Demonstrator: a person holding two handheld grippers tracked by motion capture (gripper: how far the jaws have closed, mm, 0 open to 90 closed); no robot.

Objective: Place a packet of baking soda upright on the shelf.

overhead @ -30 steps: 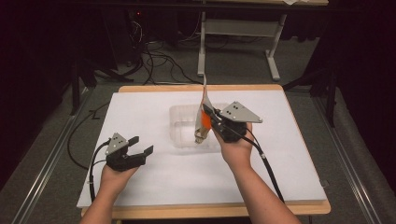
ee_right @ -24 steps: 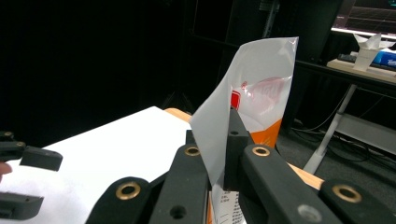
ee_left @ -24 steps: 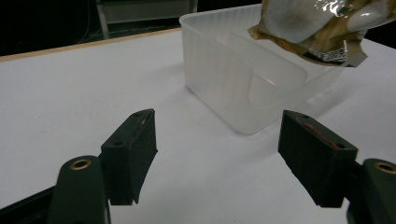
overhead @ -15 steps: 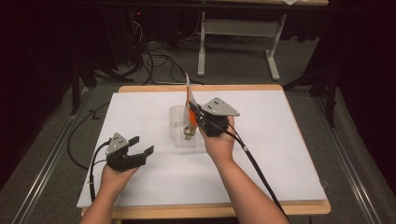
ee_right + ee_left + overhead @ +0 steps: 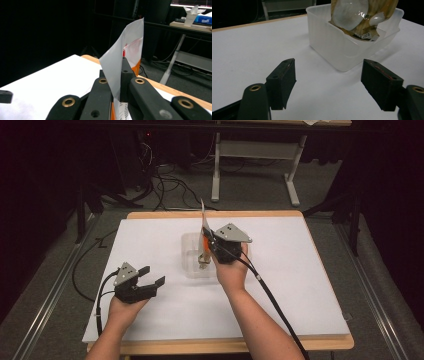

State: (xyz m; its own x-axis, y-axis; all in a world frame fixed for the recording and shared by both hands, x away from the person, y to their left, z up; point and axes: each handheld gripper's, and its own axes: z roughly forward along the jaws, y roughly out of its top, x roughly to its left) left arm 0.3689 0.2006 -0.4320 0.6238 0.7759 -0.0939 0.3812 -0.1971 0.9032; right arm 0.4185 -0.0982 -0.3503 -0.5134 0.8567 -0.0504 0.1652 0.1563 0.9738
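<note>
Over clear tub (image 5: 192, 257), snack pkt (image 5: 205, 237) pinched btwn right tongs (image 5: 212, 241), upright

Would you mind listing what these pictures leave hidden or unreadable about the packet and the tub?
- Packet print: too small in the high view; in the right gripper view the right claw, shut on it, covers the lower part.
- Packet's bottom end: in the high view, hidden behind the right claw; whether it rests on the tub floor is unclear.
- Tub: far rim cut off by the top edge of the left gripper view.
- Small label: blurred there.

place: lab; evidence: white-topped table (image 5: 310, 285); floor cables (image 5: 165, 185); dark surround; metal desk frame (image 5: 255, 155)
</note>
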